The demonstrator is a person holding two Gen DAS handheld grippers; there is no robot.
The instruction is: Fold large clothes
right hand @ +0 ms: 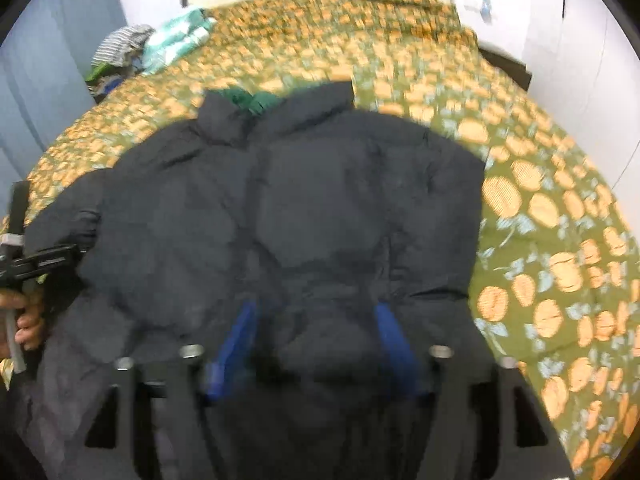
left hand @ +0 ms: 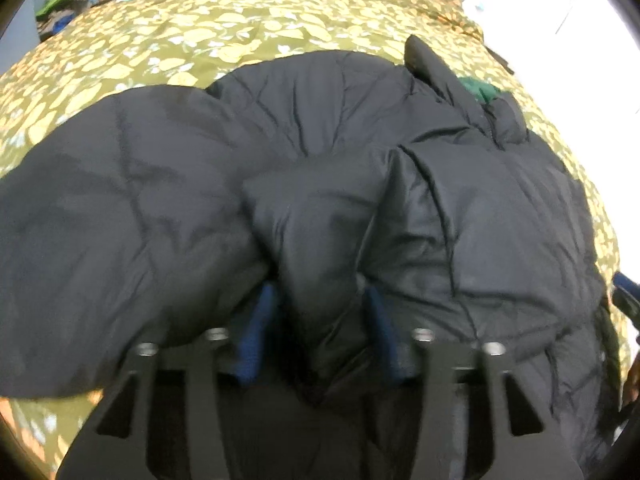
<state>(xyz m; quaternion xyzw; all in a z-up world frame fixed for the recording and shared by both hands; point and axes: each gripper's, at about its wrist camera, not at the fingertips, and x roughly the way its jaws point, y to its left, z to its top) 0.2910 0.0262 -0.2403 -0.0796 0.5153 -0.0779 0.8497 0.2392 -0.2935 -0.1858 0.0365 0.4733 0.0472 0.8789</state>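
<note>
Left wrist: puffy quilted black jacket (left hand: 320, 184)

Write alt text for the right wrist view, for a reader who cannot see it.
A black puffer jacket lies spread on a bed with a green and orange patterned bedspread, its hem bunched between the blue fingers of the right gripper. At the left edge, a hand holds the left gripper against the jacket's sleeve; clothes are piled at the bed's far corner.

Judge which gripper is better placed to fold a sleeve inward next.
Left, probably: the left gripper pinches the bunched sleeve of the black jacket. The right gripper grips the hem, its sleeve out of sight.
</note>
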